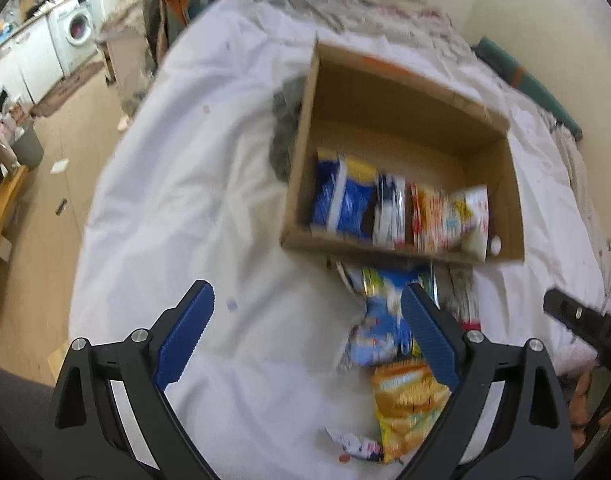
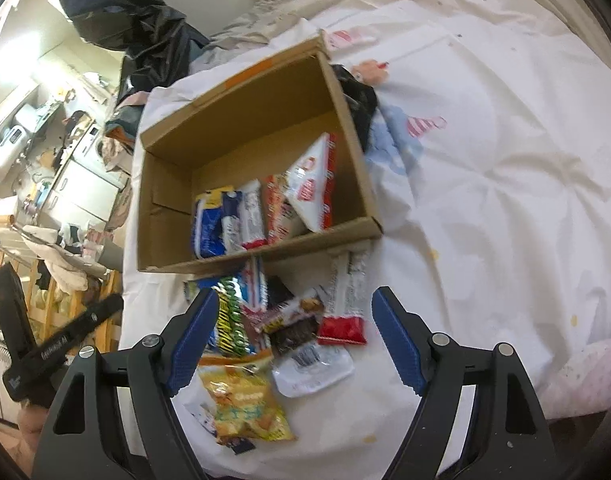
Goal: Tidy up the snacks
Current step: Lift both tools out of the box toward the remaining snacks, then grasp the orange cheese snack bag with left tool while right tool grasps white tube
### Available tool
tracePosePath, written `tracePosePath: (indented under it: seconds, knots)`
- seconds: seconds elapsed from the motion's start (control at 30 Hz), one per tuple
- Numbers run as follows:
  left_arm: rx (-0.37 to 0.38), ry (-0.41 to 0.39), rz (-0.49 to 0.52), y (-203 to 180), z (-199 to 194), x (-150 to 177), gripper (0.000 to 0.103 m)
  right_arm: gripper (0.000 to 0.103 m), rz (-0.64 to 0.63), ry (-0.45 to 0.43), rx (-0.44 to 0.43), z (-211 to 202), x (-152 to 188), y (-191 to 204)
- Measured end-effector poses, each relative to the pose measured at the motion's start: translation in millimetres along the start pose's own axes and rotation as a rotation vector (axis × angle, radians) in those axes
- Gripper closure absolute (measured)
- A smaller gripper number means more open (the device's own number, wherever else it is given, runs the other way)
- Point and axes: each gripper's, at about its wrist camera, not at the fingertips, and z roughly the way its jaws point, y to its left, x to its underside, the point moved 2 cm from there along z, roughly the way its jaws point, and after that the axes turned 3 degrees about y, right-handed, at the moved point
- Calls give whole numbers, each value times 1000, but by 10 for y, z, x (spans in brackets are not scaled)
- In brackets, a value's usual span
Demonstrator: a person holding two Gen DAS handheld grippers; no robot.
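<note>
An open cardboard box (image 1: 485,116) (image 2: 165,200) lies on a white bedsheet, with several snack packets (image 1: 397,210) (image 2: 261,212) standing in a row along its near wall. In front of the box lies a loose pile of snacks: a blue packet (image 1: 375,336), a yellow chip bag (image 1: 405,404) (image 2: 241,404), a red-and-white bar (image 2: 345,304) and a dark chocolate bar (image 2: 293,328). My left gripper (image 1: 307,300) is open above the sheet, left of the pile, with nothing between its fingers. My right gripper (image 2: 295,308) hangs open over the pile and holds nothing.
The white sheet (image 1: 209,184) (image 2: 485,180) covers a bed. A dark cloth (image 1: 285,128) (image 2: 359,100) lies against the box's side. The floor, a washing machine (image 1: 75,32) and cluttered furniture lie to the left. The other gripper's black body (image 1: 585,326) (image 2: 81,328) shows at each view's edge.
</note>
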Motion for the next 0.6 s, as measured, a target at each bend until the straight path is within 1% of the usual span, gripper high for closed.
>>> tracePosePath:
  seconds: [0.13, 0.17, 0.3, 0.37, 0.5, 0.6]
  knots:
    - [32, 131, -5, -85, 227, 261, 10, 22, 24, 17, 12, 29, 16, -81]
    - [34, 154, -3, -119, 262, 330, 10, 22, 33, 21, 8, 41, 10, -94]
    - [75, 255, 22, -414, 396, 625, 10, 22, 36, 24, 9, 68, -15, -85]
    - [83, 302, 36, -574, 472, 756, 10, 22, 44, 19, -1, 60, -39, -79]
    - [58, 350, 81, -853, 640, 892, 10, 22, 57, 7, -13, 32, -58, -96]
    - [8, 374, 126, -1001, 785, 951, 10, 22, 66, 5, -19, 9, -56, -126]
